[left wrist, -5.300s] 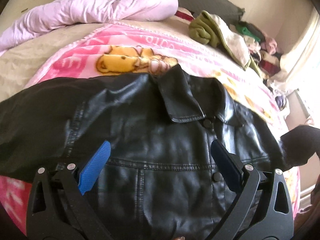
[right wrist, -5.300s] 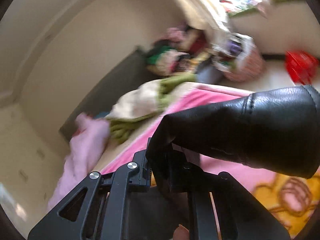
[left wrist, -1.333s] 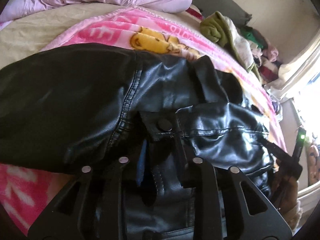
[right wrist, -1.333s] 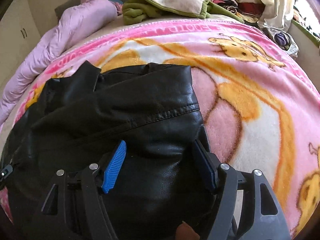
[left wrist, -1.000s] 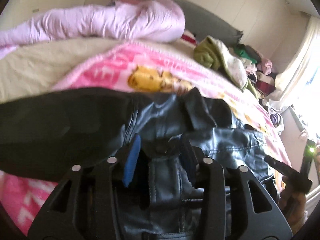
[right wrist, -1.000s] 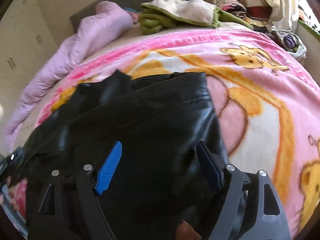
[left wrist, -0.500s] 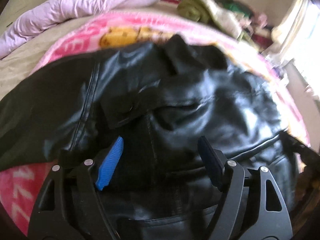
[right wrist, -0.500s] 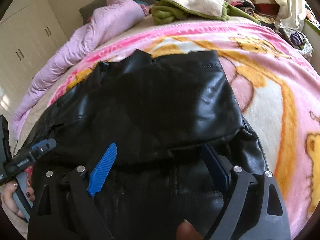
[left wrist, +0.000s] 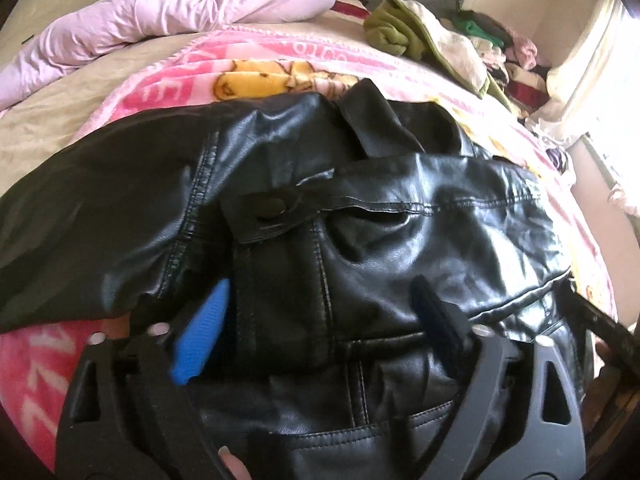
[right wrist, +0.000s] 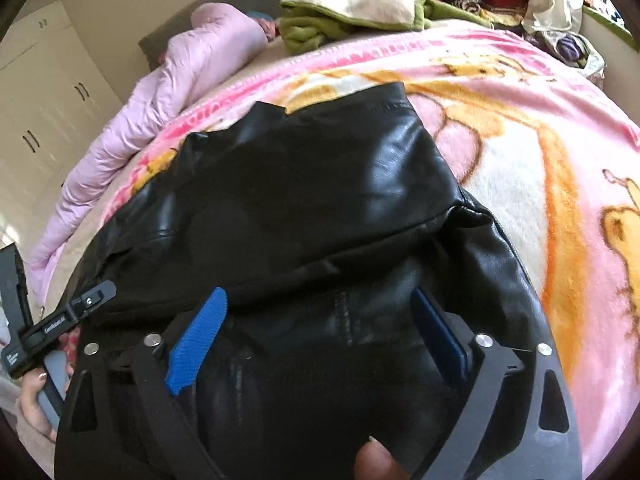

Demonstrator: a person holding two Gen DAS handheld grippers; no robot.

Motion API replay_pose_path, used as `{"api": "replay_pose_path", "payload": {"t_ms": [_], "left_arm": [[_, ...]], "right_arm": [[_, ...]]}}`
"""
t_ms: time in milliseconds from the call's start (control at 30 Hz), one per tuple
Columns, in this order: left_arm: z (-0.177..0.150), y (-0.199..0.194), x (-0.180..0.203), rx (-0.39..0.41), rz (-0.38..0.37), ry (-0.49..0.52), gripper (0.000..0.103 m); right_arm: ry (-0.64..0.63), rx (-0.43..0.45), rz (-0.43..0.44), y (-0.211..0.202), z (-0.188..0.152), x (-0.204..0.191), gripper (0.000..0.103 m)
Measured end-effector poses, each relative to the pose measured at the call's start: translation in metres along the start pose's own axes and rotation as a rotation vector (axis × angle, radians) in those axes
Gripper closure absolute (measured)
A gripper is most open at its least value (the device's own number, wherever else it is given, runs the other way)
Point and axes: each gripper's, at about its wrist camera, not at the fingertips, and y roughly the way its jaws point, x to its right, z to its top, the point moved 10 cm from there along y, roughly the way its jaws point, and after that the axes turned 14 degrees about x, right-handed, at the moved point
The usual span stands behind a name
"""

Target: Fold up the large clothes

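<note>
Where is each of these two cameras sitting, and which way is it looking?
Left wrist view: sits on the left hand-held gripper, looking down along its open fingers at the black jacket on the pink blanket; a fingertip shows at the bottom edge.
Right wrist view: sits on the right hand-held gripper, looking down along its open fingers at the jacket; a fingertip shows below, and the other hand at far left.
Shared: jacket, blanket, lilac duvet, green clothes pile.

A pink cartoon blanket (right wrist: 500, 152) covers the bed, white wardrobe doors (right wrist: 44, 92) left, bright window (left wrist: 616, 92) right.
</note>
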Motion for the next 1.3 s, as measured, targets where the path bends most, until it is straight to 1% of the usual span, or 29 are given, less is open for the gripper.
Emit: {"api": "replay_pose_path", "payload": {"t_ms": [133,200,400,533,633,833,1000,1133,1233,1300], "left_arm": [[0.004,-0.007,-0.002,0.026,-0.008,-0.017,0.010],[0.005,-0.012,-0.002,0.036,-0.012,-0.023,0.009],[0.008,-0.028,-0.004,0.077,-0.016,-0.023,0.009],[0.005,-0.037,-0.009,0.099,-0.011,-0.018,0.009],[0.004,-0.045,-0.017,0.114,-0.014,-0.049,0.009],[0.000,-0.051,-0.034,0.118,-0.010,-0.117,0.009],[0.000,-0.059,-0.041,0.130,-0.008,-0.143,0.009],[-0.003,-0.067,-0.053,0.113,0.037,-0.169,0.009],[-0.002,-0.074,-0.065,0.107,0.036,-0.212,0.009],[-0.002,-0.080,-0.074,0.112,0.043,-0.220,0.009]], "right_arm": [[-0.026,0.016,0.009,-0.007,-0.001,-0.009,0.006],[-0.030,0.024,0.030,-0.012,-0.002,-0.016,0.006],[-0.074,0.053,0.031,-0.024,0.001,-0.032,0.005],[-0.102,0.063,0.047,-0.030,0.001,-0.047,0.005],[-0.109,0.062,0.069,-0.032,0.000,-0.060,0.004],[-0.133,0.071,0.099,-0.036,-0.001,-0.086,0.004],[-0.141,0.072,0.119,-0.037,-0.002,-0.103,0.004],[-0.170,0.071,0.132,-0.038,-0.003,-0.116,0.004],[-0.188,0.075,0.139,-0.037,-0.004,-0.126,0.004],[-0.194,0.073,0.149,-0.035,-0.004,-0.134,0.004]]}}
